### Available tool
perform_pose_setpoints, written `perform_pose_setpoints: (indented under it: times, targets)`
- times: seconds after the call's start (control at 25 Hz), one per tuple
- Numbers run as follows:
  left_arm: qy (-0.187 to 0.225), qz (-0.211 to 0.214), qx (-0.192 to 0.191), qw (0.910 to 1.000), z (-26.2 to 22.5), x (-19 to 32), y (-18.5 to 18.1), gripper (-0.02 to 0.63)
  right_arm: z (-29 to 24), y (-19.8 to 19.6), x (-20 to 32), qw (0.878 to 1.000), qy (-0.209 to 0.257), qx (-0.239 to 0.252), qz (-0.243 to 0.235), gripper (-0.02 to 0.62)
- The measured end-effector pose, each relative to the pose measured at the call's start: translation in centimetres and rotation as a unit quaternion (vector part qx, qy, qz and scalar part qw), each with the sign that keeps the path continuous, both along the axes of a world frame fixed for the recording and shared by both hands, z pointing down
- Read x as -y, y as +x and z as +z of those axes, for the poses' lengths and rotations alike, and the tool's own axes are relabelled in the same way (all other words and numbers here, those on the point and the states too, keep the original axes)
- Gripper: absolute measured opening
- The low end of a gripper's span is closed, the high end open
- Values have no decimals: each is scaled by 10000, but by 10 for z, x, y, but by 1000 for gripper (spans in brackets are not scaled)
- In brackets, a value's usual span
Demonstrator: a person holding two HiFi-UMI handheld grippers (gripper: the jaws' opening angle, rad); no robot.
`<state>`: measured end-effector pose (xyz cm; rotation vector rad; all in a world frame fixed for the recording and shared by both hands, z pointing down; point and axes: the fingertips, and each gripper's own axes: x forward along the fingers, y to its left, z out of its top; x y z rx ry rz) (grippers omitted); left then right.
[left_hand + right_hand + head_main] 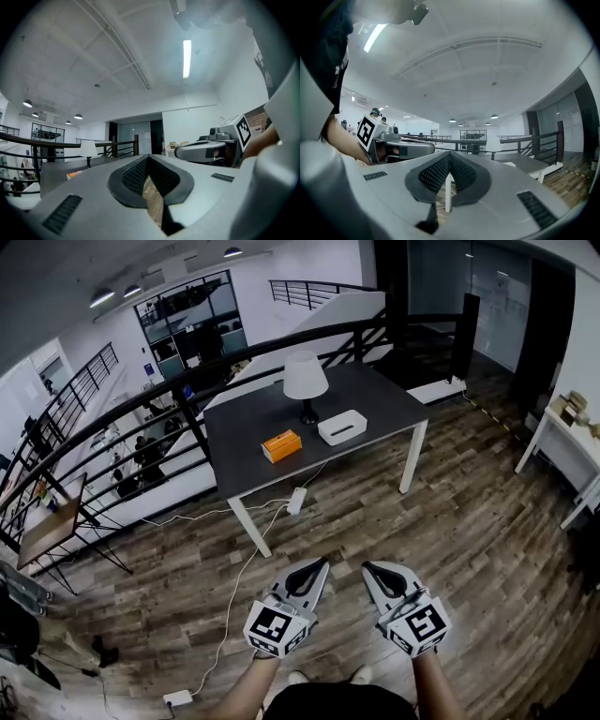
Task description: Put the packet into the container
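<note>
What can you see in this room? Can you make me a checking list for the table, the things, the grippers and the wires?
Surface: dark table with white legs, top mostly bare.
Job's things: orange packet lies on the table, left of the white container and apart from it; not yet inside.
Clutter: white lamp stands behind them.
Grippers: left gripper and right gripper both shut and empty, held over the wooden floor, short of the table.
Cables: power strip below the table's front edge; white cable trails across the floor.
Surroundings: black railing behind the table; white side table at right.
</note>
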<state>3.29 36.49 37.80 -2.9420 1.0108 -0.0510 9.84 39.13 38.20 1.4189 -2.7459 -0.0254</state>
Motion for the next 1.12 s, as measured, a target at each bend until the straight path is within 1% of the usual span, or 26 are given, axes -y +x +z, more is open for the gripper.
perform_pose_setpoints:
  times: [0.32,0.52,0.68,0.84,1.12]
  targets:
    - [-9,-43,104,9999,6,-6,44,6,7,48,-4,10000,-33,62,-53,5]
    - [-72,-174,192,9996,11,-7,60,8,16,73,-4,9998,-124,78,-102,5]
    - [-80,-252,306,9992,13,-8,61,6,19,79,-2,9997,-116,165,-131,5]
    - [-70,-349,316,9989,12,0,59,8,20,81,4,9996,-105,184,-163,5]
    - [-77,-270,294,9992,18,19,62,6,24,83,24,9997,-115,184,-127,5]
